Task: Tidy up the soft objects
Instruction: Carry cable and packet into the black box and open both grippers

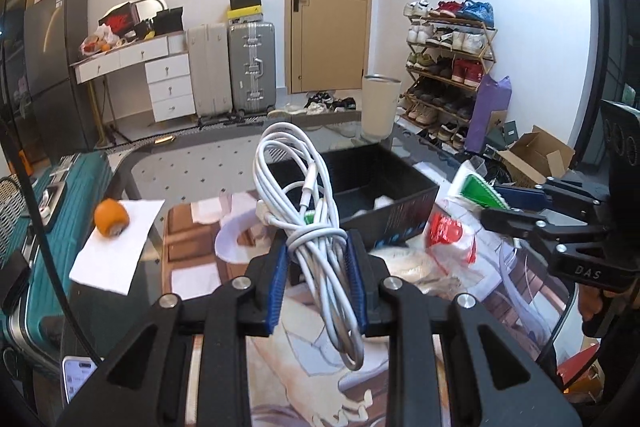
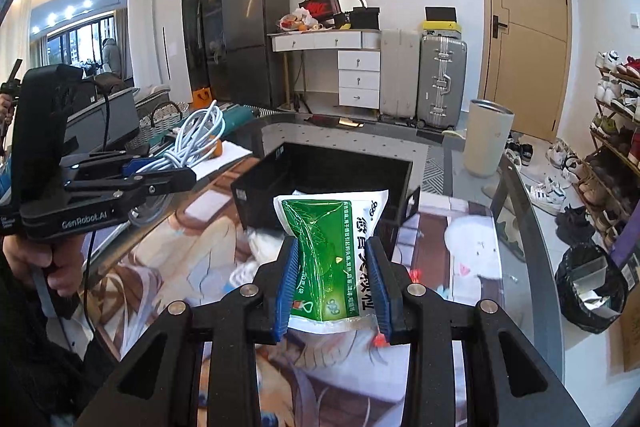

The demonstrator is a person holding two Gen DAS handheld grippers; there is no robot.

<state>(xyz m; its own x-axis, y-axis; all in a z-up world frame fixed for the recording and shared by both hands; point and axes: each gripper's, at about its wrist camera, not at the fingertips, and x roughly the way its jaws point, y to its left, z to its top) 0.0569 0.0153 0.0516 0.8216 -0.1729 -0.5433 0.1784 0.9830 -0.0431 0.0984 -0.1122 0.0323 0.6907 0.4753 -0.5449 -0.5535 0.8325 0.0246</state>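
coiled white cable (image 1: 316, 227), green-white packet (image 2: 334, 255)

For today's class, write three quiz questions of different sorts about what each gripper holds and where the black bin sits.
1. True or false: the left gripper is shut on a coiled white cable.
2. What does the right gripper hold? A) an orange B) a green-and-white medicine sachet C) a phone
3. Fill in: in the right wrist view, the open black bin lies ____ the held sachet.

Key
1. True; the blue pads pinch the bundle.
2. B
3. Behind; it sits farther along the patterned table mat.
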